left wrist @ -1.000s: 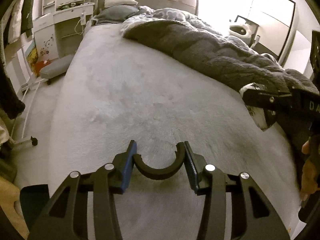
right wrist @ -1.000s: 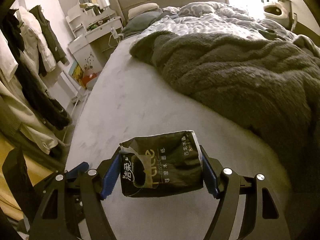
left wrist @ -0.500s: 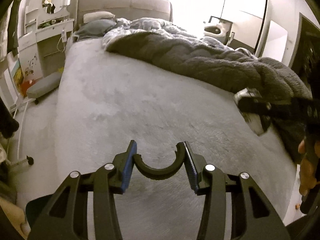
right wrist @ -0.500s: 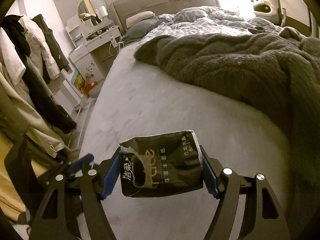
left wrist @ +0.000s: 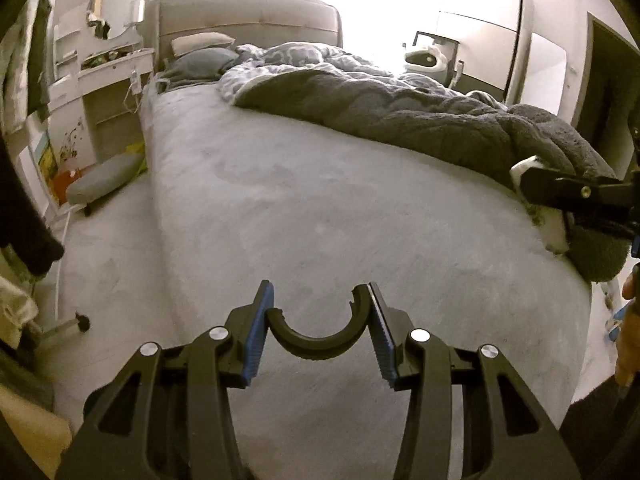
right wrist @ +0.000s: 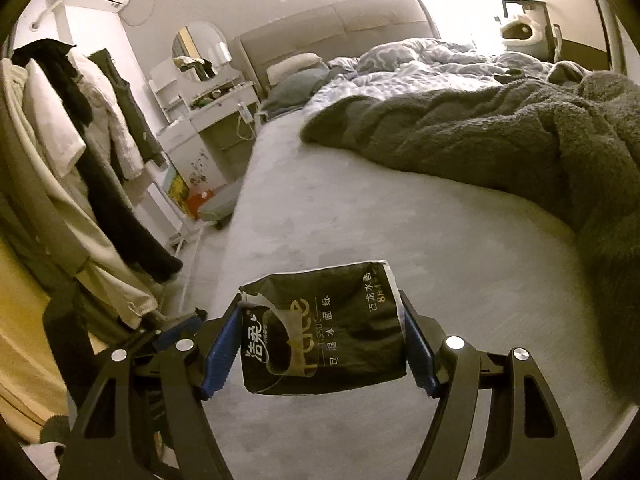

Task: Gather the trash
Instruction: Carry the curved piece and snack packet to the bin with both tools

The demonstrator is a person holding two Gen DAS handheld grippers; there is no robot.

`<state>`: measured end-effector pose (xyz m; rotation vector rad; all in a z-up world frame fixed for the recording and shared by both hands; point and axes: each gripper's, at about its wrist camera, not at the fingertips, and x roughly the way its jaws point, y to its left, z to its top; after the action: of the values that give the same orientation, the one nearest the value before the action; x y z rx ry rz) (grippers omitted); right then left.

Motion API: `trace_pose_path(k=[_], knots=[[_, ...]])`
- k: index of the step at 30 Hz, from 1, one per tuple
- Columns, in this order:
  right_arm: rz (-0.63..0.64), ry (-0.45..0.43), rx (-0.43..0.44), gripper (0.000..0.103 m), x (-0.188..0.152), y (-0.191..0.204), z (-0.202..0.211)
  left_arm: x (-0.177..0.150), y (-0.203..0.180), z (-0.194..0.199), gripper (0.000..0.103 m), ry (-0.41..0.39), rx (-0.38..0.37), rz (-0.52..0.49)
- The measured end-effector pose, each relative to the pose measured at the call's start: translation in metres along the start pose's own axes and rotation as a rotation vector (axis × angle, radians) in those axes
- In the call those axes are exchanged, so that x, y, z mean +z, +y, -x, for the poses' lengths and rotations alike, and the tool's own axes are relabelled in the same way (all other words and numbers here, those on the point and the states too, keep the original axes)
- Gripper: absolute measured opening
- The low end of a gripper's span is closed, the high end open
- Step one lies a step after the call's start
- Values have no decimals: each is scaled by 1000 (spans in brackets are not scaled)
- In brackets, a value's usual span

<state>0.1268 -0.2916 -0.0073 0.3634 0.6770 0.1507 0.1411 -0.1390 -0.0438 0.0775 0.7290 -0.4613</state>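
The right gripper (right wrist: 322, 340) pinches a black tissue packet (right wrist: 320, 332) between its blue pads (right wrist: 222, 350), one pad pressed against each side of it; the packet hangs above the near part of the grey bed (right wrist: 360, 220), apart from the sheet; the left gripper (left wrist: 320, 326) is partly spread, a black curved piece (left wrist: 318, 338) spanning the gap between its pads, nothing else between them, over the near end of the bed (left wrist: 300, 200); a dark fleece blanket (left wrist: 420, 124) lies bunched along the far right; hanging clothes (right wrist: 80, 140) fill the left side.
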Motion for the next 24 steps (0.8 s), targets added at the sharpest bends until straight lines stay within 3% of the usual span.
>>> trace_pose_path(k=[11, 24], knots=[[48, 36, 66, 73, -21, 54, -9, -38, 56, 26, 49, 43, 79, 77], [101, 104, 170, 73, -36, 114, -43, -82, 126, 24, 49, 154, 148, 202]])
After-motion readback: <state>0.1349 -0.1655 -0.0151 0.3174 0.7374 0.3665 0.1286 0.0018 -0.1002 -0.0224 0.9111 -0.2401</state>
